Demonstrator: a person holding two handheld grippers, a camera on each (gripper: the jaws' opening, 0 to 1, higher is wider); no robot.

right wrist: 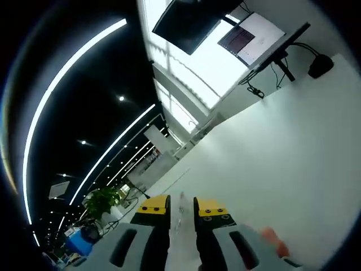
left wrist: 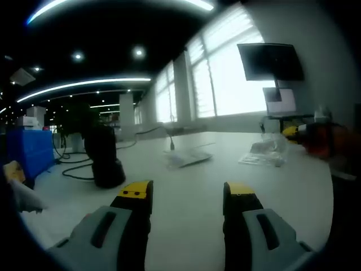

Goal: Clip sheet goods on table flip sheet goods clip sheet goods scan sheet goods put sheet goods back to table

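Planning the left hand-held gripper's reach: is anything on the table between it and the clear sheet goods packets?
Nothing visible. Bare white table runs from the open left hand-held gripper to the clear packets; the black scanner stand sits off to its left.

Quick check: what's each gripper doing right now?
Left gripper: open, holding nothing, above the white table.
Right gripper: shut on a thin clear sheet.

Blurred and cut-off things

The other gripper (left wrist: 321,138) blurs at the left view's edge; the bags (left wrist: 265,151) show no readable contents.
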